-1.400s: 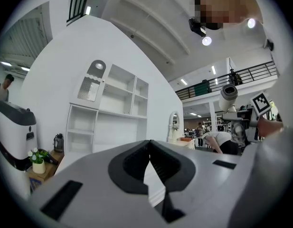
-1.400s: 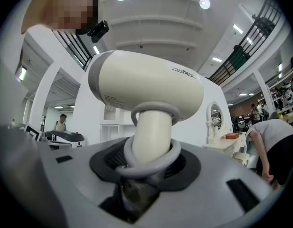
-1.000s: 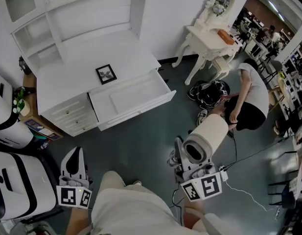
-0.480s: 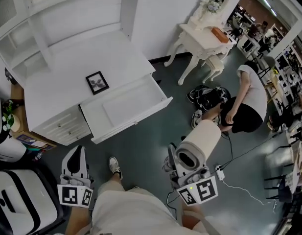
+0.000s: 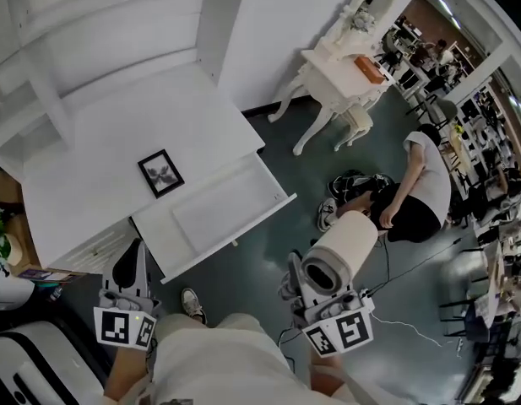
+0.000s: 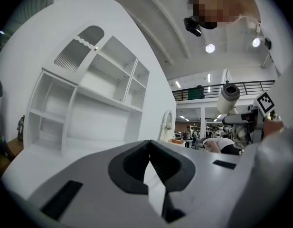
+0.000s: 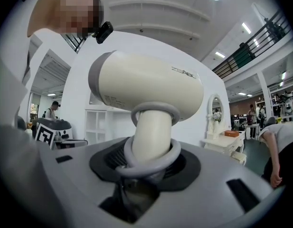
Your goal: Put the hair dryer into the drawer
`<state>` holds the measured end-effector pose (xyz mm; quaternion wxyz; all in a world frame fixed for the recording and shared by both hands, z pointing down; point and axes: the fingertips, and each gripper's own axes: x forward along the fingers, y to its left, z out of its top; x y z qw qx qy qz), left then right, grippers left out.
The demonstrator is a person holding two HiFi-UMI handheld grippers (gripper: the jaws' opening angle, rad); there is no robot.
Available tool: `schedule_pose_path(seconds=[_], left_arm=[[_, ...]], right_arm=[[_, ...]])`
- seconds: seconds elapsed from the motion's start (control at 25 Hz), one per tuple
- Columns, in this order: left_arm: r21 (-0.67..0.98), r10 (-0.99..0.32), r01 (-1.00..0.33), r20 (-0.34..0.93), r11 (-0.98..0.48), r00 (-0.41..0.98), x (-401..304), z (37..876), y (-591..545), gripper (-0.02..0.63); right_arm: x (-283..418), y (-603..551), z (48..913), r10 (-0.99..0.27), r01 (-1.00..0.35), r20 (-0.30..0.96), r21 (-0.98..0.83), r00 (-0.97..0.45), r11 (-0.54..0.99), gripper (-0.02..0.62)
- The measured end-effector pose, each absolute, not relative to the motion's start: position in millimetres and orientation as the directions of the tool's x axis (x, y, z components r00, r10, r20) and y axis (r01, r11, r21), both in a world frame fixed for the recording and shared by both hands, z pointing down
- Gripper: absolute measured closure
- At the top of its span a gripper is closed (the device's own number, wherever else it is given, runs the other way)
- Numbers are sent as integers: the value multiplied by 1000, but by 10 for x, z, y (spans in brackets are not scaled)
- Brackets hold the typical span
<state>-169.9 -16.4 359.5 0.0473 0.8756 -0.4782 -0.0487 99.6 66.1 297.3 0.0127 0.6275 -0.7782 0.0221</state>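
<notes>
A cream hair dryer (image 5: 343, 247) with a grey rear ring stands upright in my right gripper (image 5: 304, 278), which is shut on its handle. In the right gripper view the handle (image 7: 151, 132) rises from between the jaws and a grey hanging loop circles it. The white cabinet's drawer (image 5: 214, 213) is pulled out and looks empty, up and left of the dryer. My left gripper (image 5: 129, 264) hovers by the drawer's near left corner. Its jaws meet at the tips in the left gripper view (image 6: 148, 156), with nothing between them.
A small framed picture (image 5: 160, 173) lies on the cabinet top (image 5: 91, 142), with white shelves behind. At the far right stands a white vanity table (image 5: 336, 62). A person (image 5: 425, 184) crouches over a bag on the floor to the right. A cable (image 5: 412, 332) trails across the floor.
Both grippers have travelled toward the cabinet, so the open drawer now sits closer and lower in the head view. The hair dryer stays gripped, and the white machines at the left have slid out of view.
</notes>
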Motion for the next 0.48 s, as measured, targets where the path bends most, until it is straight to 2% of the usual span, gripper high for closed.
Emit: schedule_pose_path(seconds=[0.48], left_arm=[[158, -815, -802, -27, -575, 579, -1497, 3612, -725, 589]], right_arm=[[1088, 83, 3117, -977, -983, 107, -38, -185, 182, 411]])
